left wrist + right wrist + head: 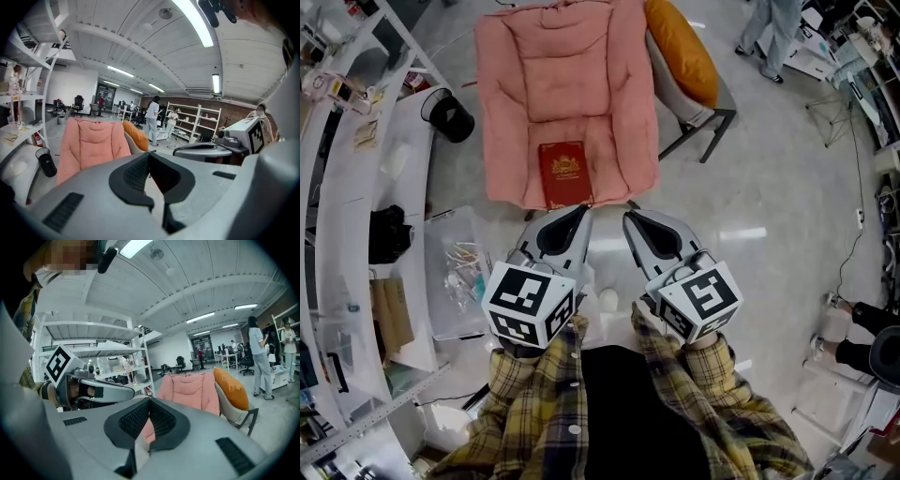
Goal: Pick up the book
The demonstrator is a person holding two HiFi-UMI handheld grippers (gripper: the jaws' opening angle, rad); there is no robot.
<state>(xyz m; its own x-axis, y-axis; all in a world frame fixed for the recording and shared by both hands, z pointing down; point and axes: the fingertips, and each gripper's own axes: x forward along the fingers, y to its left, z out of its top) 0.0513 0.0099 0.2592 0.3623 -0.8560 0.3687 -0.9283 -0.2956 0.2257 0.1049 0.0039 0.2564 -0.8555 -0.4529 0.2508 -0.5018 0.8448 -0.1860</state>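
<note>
Red for the book (565,173), gilt-stamped, cover up. Lies flat near the front edge of the pink seat cushion (572,84), with the long axis pointing straight away from the person. Sits directly ahead of the left gripper (581,212), just past its fingers in the head view; cannot tell how far below them. Sits ahead and to the left of the right gripper (630,218), a little farther off. Both pairs of fingers pressed together at the tips, with nothing between them, as seen in each gripper view. Judged nearer: the left. Probably calls for opening those fingers, then going forward and down onto the near short edge. Likely awkward, with the cover lying flush on soft padding and little room for a lower finger to slide under. Could also take a long edge from the side, at the cost of turning the wrist. Not made out in either gripper view: the book itself, only the cushion's backrest.
</note>
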